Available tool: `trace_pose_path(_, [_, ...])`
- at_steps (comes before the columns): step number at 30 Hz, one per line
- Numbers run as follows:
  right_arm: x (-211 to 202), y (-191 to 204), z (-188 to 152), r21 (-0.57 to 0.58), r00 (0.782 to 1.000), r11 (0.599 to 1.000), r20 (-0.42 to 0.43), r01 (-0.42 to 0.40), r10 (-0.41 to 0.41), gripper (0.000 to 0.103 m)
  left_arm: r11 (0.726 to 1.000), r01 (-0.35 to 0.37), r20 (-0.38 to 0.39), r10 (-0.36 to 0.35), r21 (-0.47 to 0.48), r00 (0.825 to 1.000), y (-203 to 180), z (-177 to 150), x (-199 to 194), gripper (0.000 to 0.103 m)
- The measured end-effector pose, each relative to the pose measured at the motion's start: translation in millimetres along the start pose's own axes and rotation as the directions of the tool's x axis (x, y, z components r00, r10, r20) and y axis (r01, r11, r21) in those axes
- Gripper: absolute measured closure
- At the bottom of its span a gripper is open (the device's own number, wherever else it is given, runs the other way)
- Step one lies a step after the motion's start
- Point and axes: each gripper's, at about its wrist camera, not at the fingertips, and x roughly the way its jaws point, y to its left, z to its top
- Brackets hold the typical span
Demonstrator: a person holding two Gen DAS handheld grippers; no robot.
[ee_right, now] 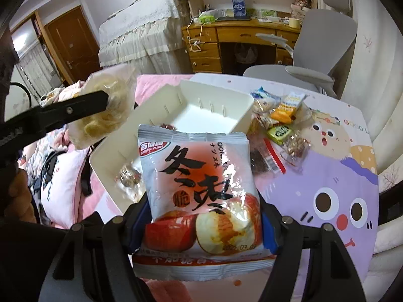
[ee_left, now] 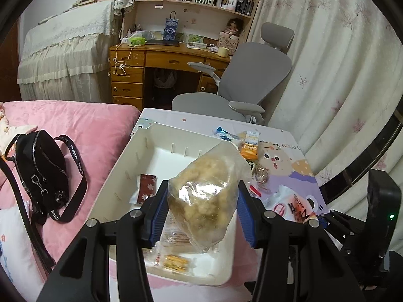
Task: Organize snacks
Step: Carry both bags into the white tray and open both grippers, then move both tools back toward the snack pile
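The white bin (ee_left: 121,176) holds a dark red packet (ee_left: 147,188) and a few small wrapped snacks. Above it, the left gripper (ee_left: 202,210) clamps a clear bag (ee_left: 209,191); the right gripper (ee_right: 201,222) clamps an apple-picture packet (ee_right: 201,188).

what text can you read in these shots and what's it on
"BAIONGYUAN", roughly: red logo on the white snack packet.
"2025.03.0", last digit unclear: same packet, low right.
"GOOD": cartoon table cover.
"BALENCIAGA", partly readable: strap of the black bag.
"CHARGE", blurred: blue paper bag.
Book spines and small wrappers: unreadable.

White bin (ee_left: 121,171), seemingly maroon packet (ee_left: 147,188)
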Motion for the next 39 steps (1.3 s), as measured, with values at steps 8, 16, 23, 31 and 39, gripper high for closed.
trace_pose_path(8, [7.8, 35.3, 13.3, 0.072, 0.997, 0.997, 0.075, -0.009, 0.003, 0.031, 0.998, 0.042, -0.041, -0.04, 0.052, 0.998, 43.8, 14.7, 7.9, 0.054])
trace_pose_path(16, [27.3, 69.9, 19.6, 0.155, 0.993, 0.988, 0.118, -0.009, -0.009, 0.031, 0.991, 0.089, -0.099, -0.08, 0.1, 0.992, 85.2, 21.7, 19.0, 0.054])
trace_pose_path(23, [57.3, 83.9, 14.4, 0.226, 0.999, 0.973, 0.015, 0.04, -0.045, 0.028, 0.991, 0.096, -0.156, -0.081, 0.093, 0.984, 107.5, 17.8, 29.6, 0.023])
trace_pose_path(31, [60.6, 88.3, 5.4, 0.279, 0.996, 0.956, -0.031, 0.093, -0.088, 0.028, 0.99, 0.101, -0.2, -0.08, 0.095, 0.977, 115.8, 16.7, 33.2, 0.021])
trace_pose_path(39, [49.2, 74.5, -14.8, 0.342, 0.984, 0.925, -0.121, 0.166, -0.132, 0.028, 0.983, 0.168, -0.304, -0.141, 0.066, 0.942, 99.9, 27.8, 46.5, 0.021])
